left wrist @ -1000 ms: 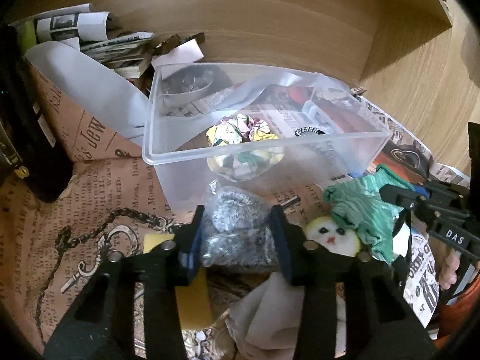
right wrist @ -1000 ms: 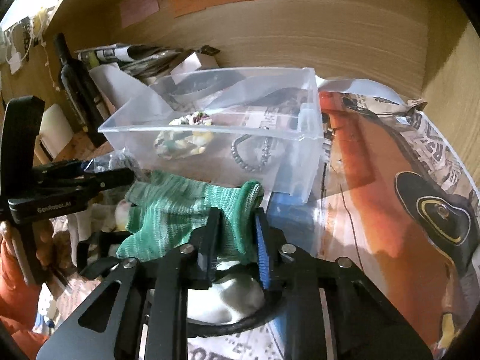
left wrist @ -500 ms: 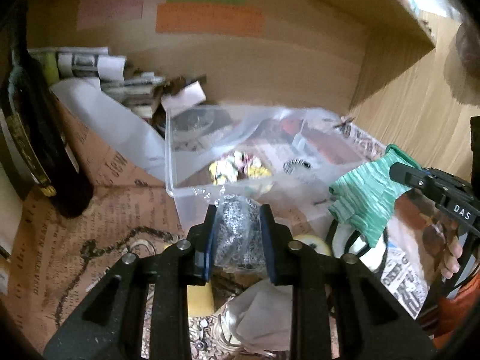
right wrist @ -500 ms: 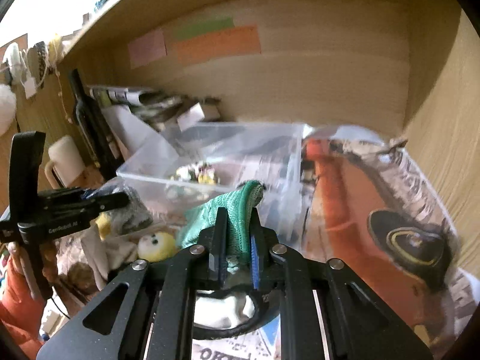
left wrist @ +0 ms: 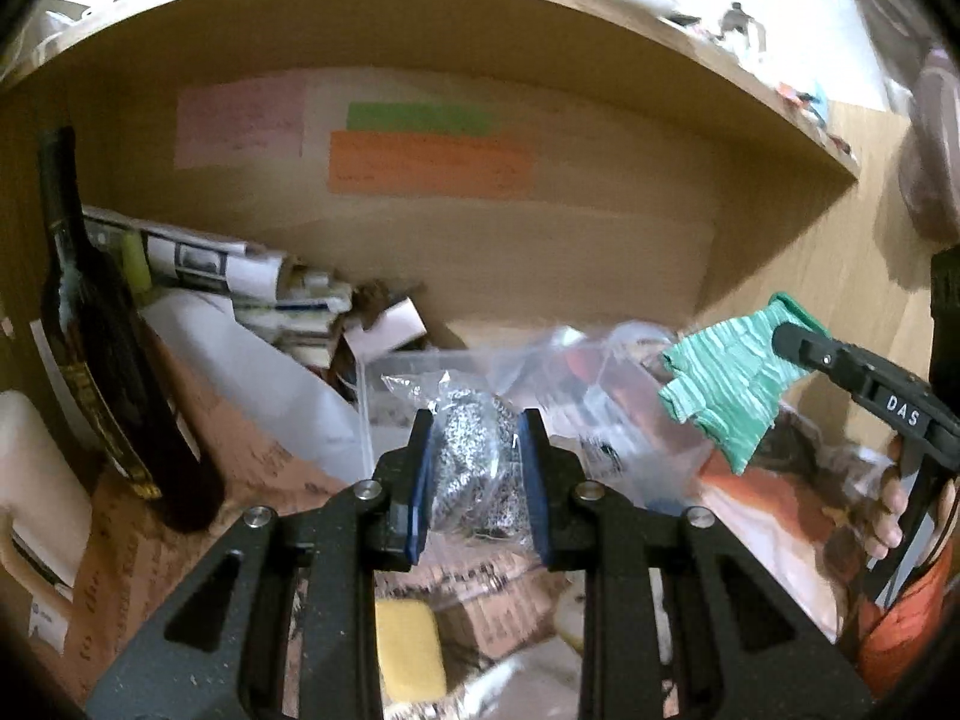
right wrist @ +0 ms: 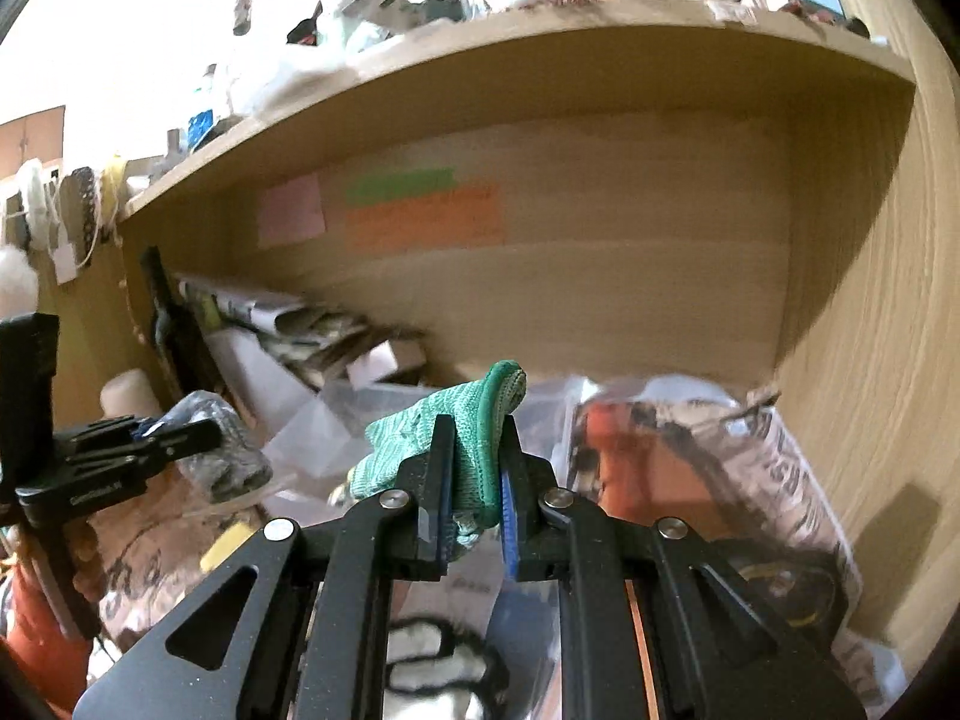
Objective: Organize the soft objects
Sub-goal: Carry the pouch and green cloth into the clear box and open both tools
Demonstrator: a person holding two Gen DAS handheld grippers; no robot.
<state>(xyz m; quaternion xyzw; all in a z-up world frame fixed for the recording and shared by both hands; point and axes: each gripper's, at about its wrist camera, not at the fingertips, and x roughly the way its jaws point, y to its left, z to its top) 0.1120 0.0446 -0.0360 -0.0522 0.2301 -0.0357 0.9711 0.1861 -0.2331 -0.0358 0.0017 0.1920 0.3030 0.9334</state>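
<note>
Both loads are mid-carry: the left tool grips a bagged scrubber, the right tool a green glove, next needing release over the clear bin at 12 o'clock.

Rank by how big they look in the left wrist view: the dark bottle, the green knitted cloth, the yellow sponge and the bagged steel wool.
1. dark bottle, clearly largest.
2. green knitted cloth.
3. bagged steel wool, partly hidden by the tongs, so close to the cloth.
4. yellow sponge, partly hidden by the tongs too.
</note>
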